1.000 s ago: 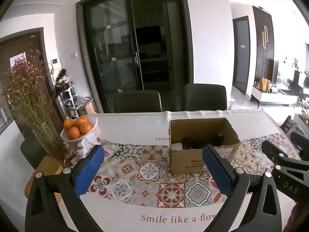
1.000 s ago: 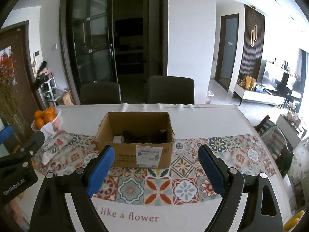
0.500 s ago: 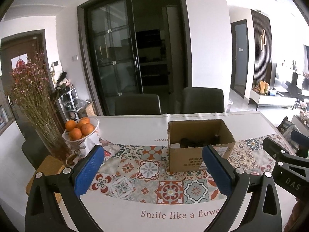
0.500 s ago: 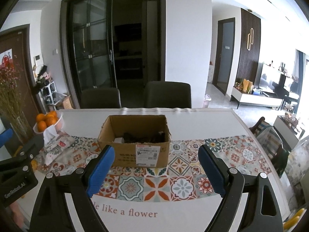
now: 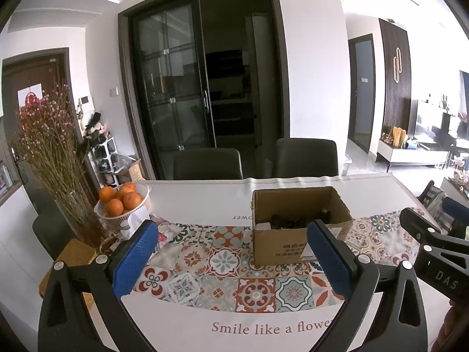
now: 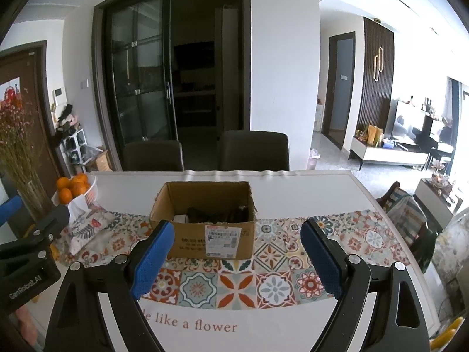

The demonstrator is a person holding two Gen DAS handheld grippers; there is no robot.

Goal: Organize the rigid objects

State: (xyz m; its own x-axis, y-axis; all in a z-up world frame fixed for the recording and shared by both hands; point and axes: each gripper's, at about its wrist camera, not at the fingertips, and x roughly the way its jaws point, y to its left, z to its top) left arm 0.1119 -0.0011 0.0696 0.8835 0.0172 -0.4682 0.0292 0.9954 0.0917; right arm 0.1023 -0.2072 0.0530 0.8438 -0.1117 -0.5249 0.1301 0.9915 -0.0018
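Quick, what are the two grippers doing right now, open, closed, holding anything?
Left gripper: open, holding nothing.
Right gripper: open, holding nothing; the cardboard box sits beyond its fingers, untouched.

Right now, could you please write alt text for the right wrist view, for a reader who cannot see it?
An open right gripper with blue pads, holding nothing, faces an open cardboard box on a tile-patterned table runner. A bowl of oranges stands at the left.
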